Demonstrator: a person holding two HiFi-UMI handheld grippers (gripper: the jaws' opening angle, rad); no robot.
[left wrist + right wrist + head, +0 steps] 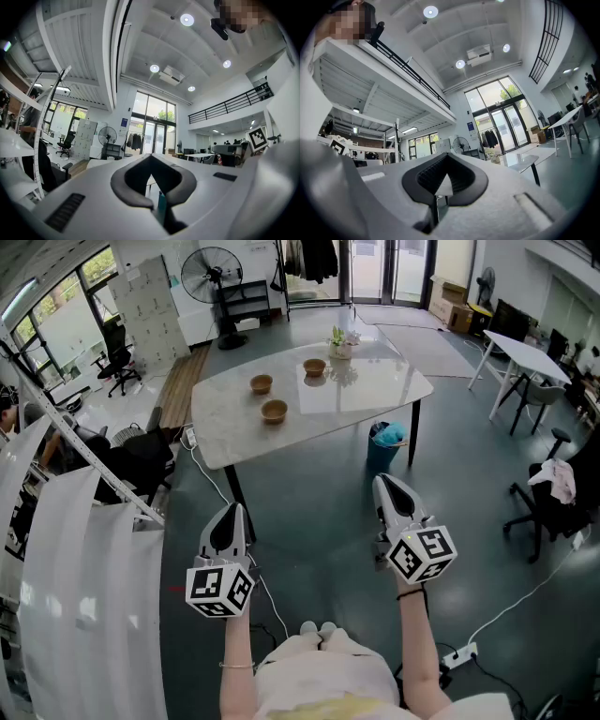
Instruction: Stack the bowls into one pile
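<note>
Seen from the head view, three brown round bowls point(274, 411) sit apart on a white marble-topped table point(375, 390): that nearest one, another just behind it point(261, 383), and a third further right point(314, 367). Each seems to hold nothing, though they are too small to be sure. A teal bin point(385, 444) with a pale blue bag in it stands by the table's near right leg. The left gripper point(234, 514) and right gripper point(386, 486) hover over the floor, well short of the table and bowls, each with jaws pressed together on nothing. The two gripper views miss the bowls and show the ceiling, glass doors point(152, 133) and a standing fan point(107, 136).
</note>
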